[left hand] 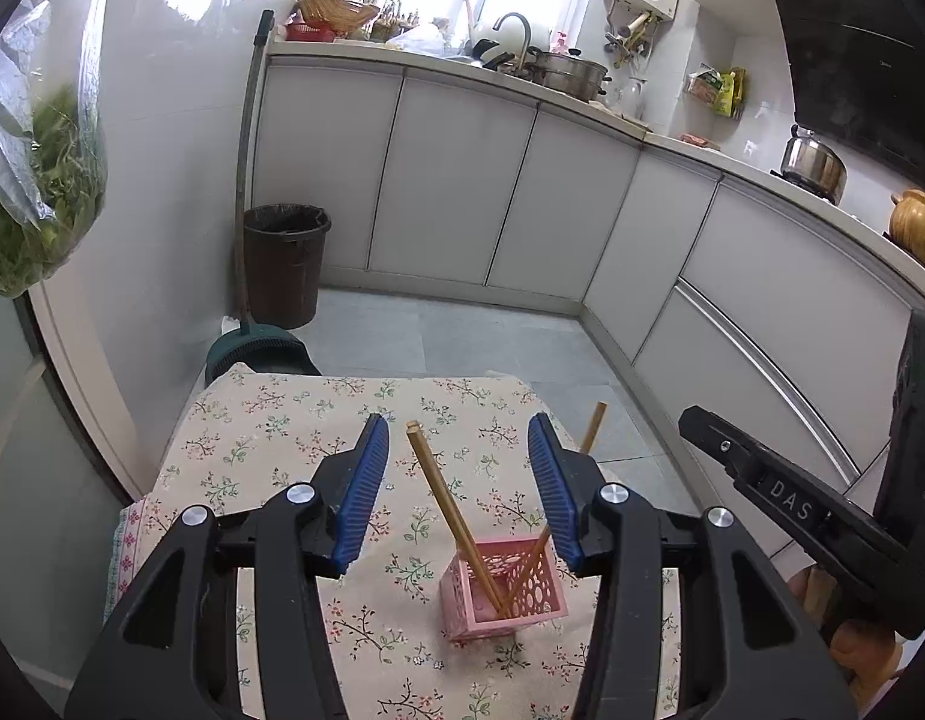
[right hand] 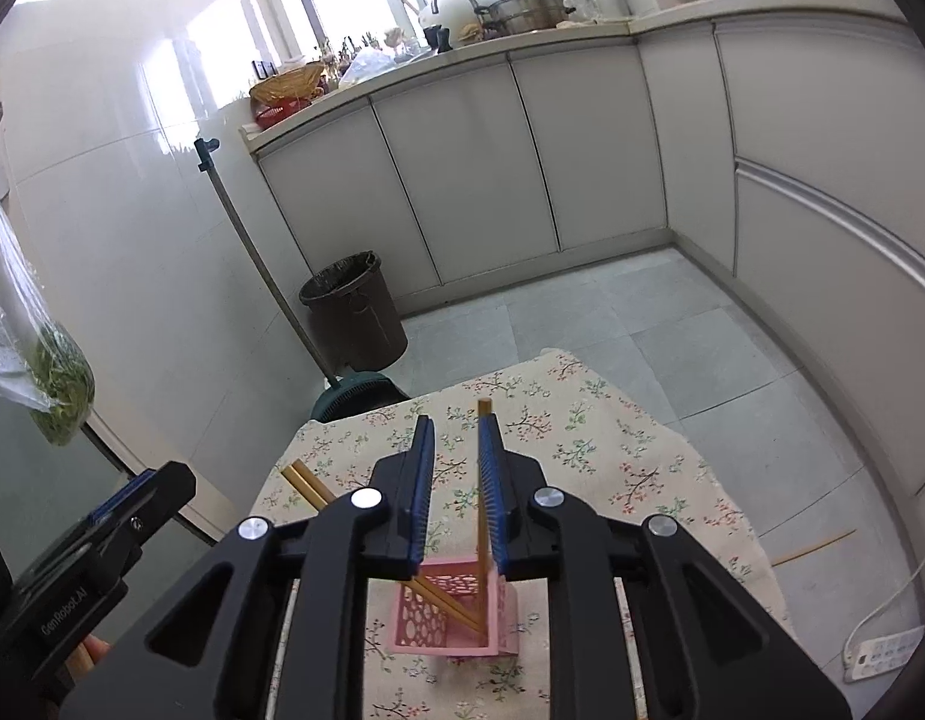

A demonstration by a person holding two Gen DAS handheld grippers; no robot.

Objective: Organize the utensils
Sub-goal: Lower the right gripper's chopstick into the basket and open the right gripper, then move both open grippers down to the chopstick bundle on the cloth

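My left gripper point(left hand: 456, 480) hangs open over the pink basket point(left hand: 503, 594); my right gripper point(right hand: 456, 495), jaws narrowly parted, seems to touch the upright chopstick point(right hand: 483, 498) leaning in it.

Holder point(left hand: 503, 591) sits on the tablecloth point(left hand: 270, 420), just ahead of and below the left gripper point(left hand: 456, 480) — chopsticks point(left hand: 450, 504) standing in it, leaning left. Right gripper point(right hand: 456, 483) hangs over the same holder — one chopstick point(right hand: 483, 480) between its jaws.
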